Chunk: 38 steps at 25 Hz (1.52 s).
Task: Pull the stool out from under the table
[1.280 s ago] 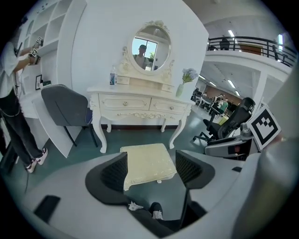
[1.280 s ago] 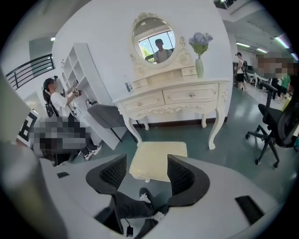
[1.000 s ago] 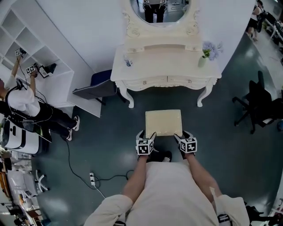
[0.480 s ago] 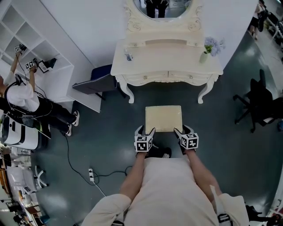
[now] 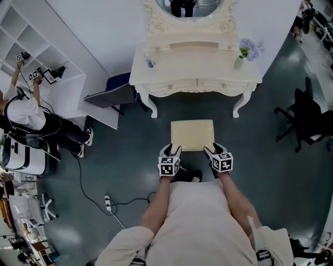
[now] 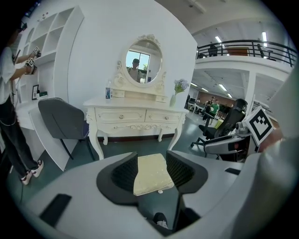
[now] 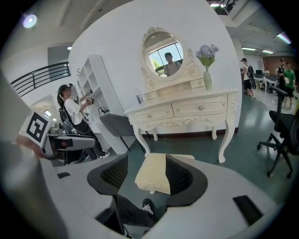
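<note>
Left gripper (image 5: 173,151): jaws are closing, still apart, with the near left corner of the stool (image 5: 192,134) showing between them; pads are not pressing on it.
Right gripper (image 5: 212,150): jaws are standing apart around the near right corner; nothing is gripped.
Stool position: standing on the dark floor, clear of the dressing table (image 5: 195,65), near of its front legs.
Left surroundings: grey chair (image 5: 111,97) is standing beside the table; farther left, a person (image 5: 32,118) is working at the white shelf unit (image 5: 36,49).
Right surroundings: black office chair (image 5: 306,118) is standing well apart.
Near side: wearer's shoe (image 5: 188,178) is resting between both grippers.
Hidden: stool legs are lying under the cushion in the head view; mirror (image 5: 188,6) is cut off at the far edge.
</note>
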Each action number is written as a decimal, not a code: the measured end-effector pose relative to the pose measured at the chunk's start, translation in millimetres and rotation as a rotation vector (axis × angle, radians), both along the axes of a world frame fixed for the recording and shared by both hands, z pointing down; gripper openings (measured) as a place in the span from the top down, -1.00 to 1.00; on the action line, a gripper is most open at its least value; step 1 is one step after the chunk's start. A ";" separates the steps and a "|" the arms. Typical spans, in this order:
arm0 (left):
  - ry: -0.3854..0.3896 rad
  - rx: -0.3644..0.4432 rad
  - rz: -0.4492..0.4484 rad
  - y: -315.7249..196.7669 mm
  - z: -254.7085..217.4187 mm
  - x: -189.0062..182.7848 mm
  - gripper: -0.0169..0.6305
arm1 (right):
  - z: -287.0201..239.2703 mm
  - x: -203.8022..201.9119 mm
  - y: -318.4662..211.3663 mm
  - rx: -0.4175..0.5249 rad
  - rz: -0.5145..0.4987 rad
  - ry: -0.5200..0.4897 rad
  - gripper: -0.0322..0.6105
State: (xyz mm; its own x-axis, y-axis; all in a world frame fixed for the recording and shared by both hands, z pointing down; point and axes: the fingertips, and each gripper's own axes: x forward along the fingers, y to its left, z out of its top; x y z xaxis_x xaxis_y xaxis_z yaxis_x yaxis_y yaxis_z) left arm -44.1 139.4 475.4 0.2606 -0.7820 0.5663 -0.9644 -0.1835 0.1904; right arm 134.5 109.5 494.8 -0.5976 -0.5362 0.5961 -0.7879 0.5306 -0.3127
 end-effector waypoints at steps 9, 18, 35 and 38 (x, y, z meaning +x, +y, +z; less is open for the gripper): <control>0.004 0.006 -0.051 2.1 -3.9 -11.3 0.90 | -5.7 -0.1 -2.3 0.017 0.006 0.002 0.21; 0.023 0.009 -0.054 0.2 -5.0 -14.6 0.90 | -10.8 -1.9 -6.5 0.038 0.022 -0.010 0.57; 0.024 -0.004 -0.050 2.8 -1.5 -8.9 0.90 | -8.6 1.3 -3.5 0.002 0.009 -0.025 0.77; 0.021 -0.012 -0.045 4.2 0.4 -6.0 0.90 | -8.2 3.8 -2.5 0.005 0.006 -0.019 0.77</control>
State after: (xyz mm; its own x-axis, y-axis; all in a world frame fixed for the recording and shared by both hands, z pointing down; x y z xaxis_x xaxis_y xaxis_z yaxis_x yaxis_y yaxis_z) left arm -50.2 143.6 475.8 0.2373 -0.7861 0.5707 -0.9674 -0.1376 0.2128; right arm 138.3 107.0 486.7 -0.6056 -0.5424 0.5823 -0.7849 0.5276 -0.3248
